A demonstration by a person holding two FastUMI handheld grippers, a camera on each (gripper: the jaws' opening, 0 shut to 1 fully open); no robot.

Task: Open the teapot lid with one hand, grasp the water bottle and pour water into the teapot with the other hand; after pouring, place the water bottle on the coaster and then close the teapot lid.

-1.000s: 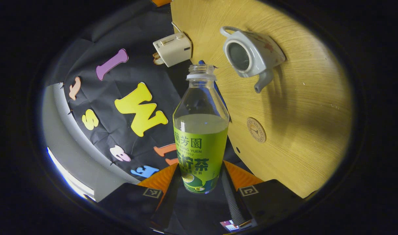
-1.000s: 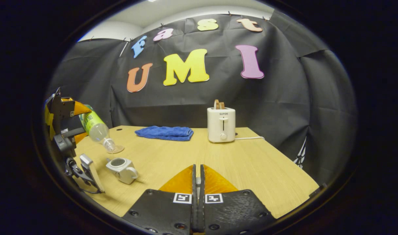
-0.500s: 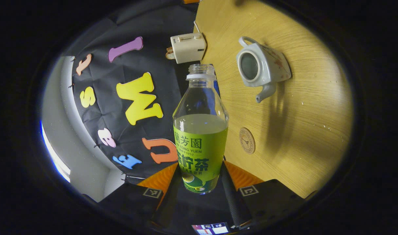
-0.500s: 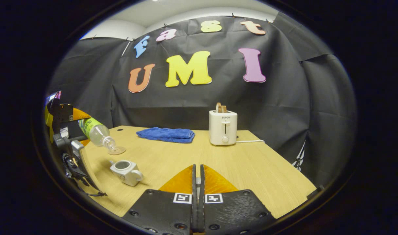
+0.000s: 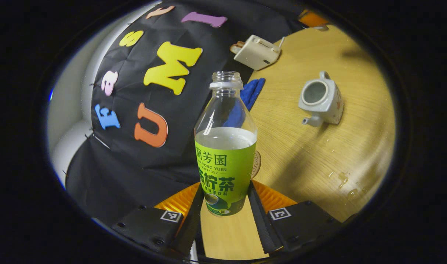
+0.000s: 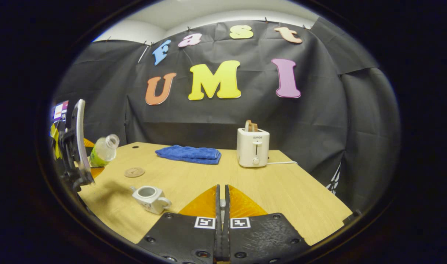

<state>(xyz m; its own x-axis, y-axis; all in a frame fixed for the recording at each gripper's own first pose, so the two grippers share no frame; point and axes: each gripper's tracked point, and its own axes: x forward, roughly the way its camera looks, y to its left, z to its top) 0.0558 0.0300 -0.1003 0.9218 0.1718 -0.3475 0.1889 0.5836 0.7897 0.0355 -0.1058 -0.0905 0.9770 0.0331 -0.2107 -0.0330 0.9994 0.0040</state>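
The bottle is clear glossy plastic with a paper-like label. The teapot looks like glazed ceramic, the tabletop matt grained wood, the towel soft cloth.

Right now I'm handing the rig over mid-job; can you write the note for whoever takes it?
Left gripper: shut on the bottle, uncapped, part full, held off the table.
Right gripper: fingers shut; the lid is probably pinched between them, though I cannot make it out.
Teapot: on the table, open, lid off.
Coaster: bare, beyond the teapot.
Wet drops on the table near the teapot in the left gripper view suggest pouring is done.
Left: set the bottle on the coaster, then close the teapot.
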